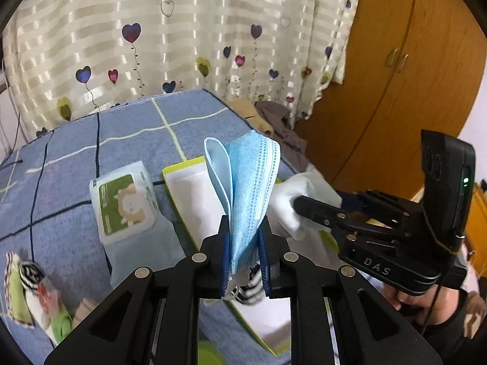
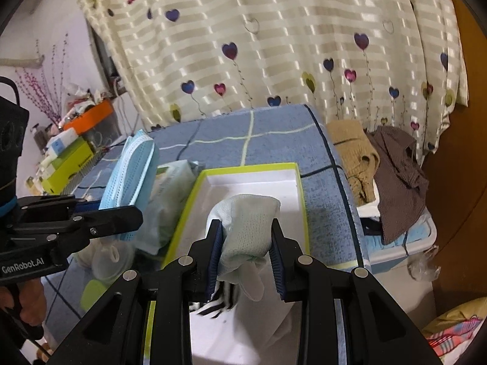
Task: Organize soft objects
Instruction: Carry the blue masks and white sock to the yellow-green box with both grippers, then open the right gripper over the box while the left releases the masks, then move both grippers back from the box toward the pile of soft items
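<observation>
My left gripper (image 1: pixel 243 237) is shut on a folded stack of light blue face masks (image 1: pixel 246 188) and holds it above the bed. It also shows in the right wrist view (image 2: pixel 131 179). My right gripper (image 2: pixel 245 240) is shut on a white sock (image 2: pixel 246 222) above a white box with a lime-green rim (image 2: pixel 299 188). In the left wrist view the right gripper (image 1: pixel 299 205) pinches the sock (image 1: pixel 298 200) just right of the masks. A black-and-white striped sock (image 2: pixel 219 301) lies in the box below.
A wet-wipes pack (image 1: pixel 124 203) lies on the blue checked bedspread (image 1: pixel 121 140) left of the box. Small cloth items (image 1: pixel 33 292) lie at the left. Brown clothes (image 2: pixel 392 176) lie beside the bed. A curtain hangs behind, a wooden wardrobe (image 1: pixel 411 76) stands right.
</observation>
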Demonstrator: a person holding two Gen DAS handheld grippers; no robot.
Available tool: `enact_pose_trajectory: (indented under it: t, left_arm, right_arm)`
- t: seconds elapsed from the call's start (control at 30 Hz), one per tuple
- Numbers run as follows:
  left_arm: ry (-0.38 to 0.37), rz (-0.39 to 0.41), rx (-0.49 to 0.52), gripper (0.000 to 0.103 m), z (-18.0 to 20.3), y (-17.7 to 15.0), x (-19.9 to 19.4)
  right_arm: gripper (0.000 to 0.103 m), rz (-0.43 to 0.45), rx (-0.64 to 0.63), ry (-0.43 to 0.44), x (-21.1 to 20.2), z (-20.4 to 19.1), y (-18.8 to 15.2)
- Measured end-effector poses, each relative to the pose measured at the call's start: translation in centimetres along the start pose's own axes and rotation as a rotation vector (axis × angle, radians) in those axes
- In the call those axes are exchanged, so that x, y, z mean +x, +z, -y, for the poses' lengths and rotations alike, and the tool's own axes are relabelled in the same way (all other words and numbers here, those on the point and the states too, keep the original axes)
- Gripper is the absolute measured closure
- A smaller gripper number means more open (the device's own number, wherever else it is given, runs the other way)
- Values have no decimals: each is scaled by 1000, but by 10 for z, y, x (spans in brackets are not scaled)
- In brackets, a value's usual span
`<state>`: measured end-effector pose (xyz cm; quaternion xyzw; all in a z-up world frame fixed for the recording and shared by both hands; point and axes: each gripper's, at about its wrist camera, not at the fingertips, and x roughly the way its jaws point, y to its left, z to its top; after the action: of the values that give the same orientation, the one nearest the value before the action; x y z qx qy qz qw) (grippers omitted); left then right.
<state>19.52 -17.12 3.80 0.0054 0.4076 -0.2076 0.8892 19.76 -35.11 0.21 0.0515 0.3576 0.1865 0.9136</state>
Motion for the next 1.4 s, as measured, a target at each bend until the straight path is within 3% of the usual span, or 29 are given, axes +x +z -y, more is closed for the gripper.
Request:
enact_pose_trajectory:
  t: [0.2,0.5,0.63,0.67,0.7,0.77,1.03,1.2,1.4]
  left_arm:
    - [10,-91,-10,86,-7,10,37]
    - [1,-164,-39,86,-9,16,71]
    - [15,-184,-50,86,-12,18,81]
    - [15,-187,-53,86,-12,18,83]
    - [12,-191,-57,86,-13,19,85]
    - [-1,-200,-67,86,-15,20,89]
    - [-31,-205,-91,79,-17,21,91]
    - [-58,-190,-95,64,-13,24,86]
    - [-69,-176,-91,64,-9,21,74]
  right_arm:
    - [74,-49,15,-1,29,17,4]
    - [74,-92,16,12,57,25,9]
    - [69,-112,10,16,65,26,10]
    - [62,-114,6,19,66,26,10]
    - [54,-112,4,16,66,25,10]
    - [51,-107,-3,6,65,24,11]
    - [51,-78,-5,-26,49,22,14]
    - [50,-52,3,-37,34,21,15]
    - [50,-33,8,-48,17,19,11]
